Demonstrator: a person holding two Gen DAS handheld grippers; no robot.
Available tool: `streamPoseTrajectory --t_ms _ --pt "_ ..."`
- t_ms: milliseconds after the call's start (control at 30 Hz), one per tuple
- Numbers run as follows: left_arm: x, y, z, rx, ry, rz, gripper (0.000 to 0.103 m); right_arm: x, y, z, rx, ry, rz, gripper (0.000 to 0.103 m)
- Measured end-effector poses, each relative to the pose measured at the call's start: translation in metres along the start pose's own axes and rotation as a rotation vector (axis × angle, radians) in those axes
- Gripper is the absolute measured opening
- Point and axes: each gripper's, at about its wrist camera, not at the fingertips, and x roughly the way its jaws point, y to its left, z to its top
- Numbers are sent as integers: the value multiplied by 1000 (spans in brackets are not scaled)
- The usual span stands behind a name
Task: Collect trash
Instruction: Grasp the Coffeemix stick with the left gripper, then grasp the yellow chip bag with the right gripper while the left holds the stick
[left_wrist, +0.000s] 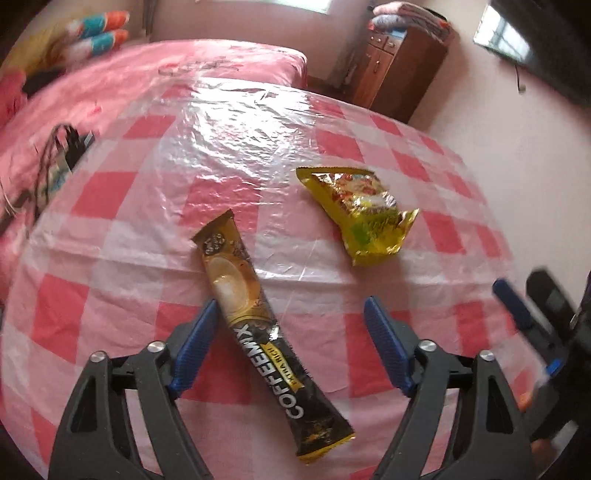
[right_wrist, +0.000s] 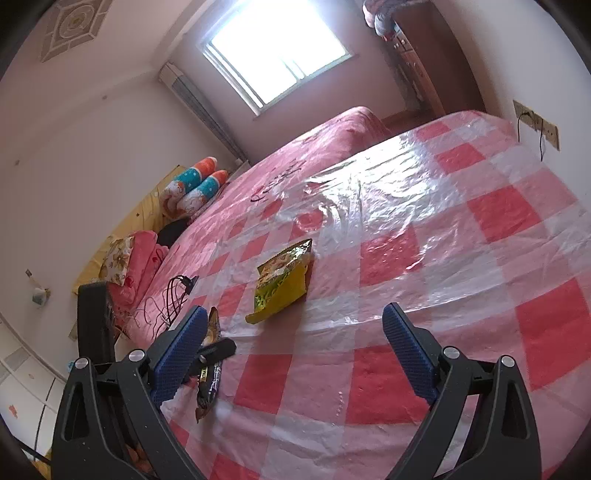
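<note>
A long black and gold Coffeemix sachet (left_wrist: 258, 325) lies flat on the pink checked table cover (left_wrist: 110, 325). My left gripper (left_wrist: 290, 314) is open, low over it, with the sachet between the blue fingers, close to the left finger (left_wrist: 195, 339). A crumpled yellow snack wrapper (left_wrist: 364, 214) lies beyond, to the right. In the right wrist view my right gripper (right_wrist: 295, 321) is open and empty above the table; the yellow wrapper (right_wrist: 282, 284) lies ahead of it and the sachet (right_wrist: 210, 373) is partly hidden behind its left finger (right_wrist: 179, 354). The right gripper (left_wrist: 517, 306) shows blurred at the left view's right edge.
A bed with a pink sheet (right_wrist: 314, 155) adjoins the table's far side, with pillows (right_wrist: 195, 188) and black cables (right_wrist: 177, 299) on it. A wooden cabinet (left_wrist: 399, 66) stands in the corner. A wall with sockets (right_wrist: 539, 125) borders the table on the right.
</note>
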Motion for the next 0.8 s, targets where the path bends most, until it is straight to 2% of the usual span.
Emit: streamPoseTrajectory --t_ms 100,233,300,400,567,800 --pt "0 -6 -4 56 -15 81 58 7 2 1 1 13 4 94" --pt "-3 -5 -10 100 -43 115 49 14 6 1 -4 29 2 94" --pt "-4 -5 -12 129 -55 133 37 19 7 1 3 45 1 94" --pt "-5 -1 -11 129 -64 106 32 27 8 1 25 76 -8 94" --pt "-7 2 -15 147 -86 80 30 38 12 2 43 118 -30 94" --pt "-11 15 -16 109 -74 5 22 52 27 5 15 129 -46 94"
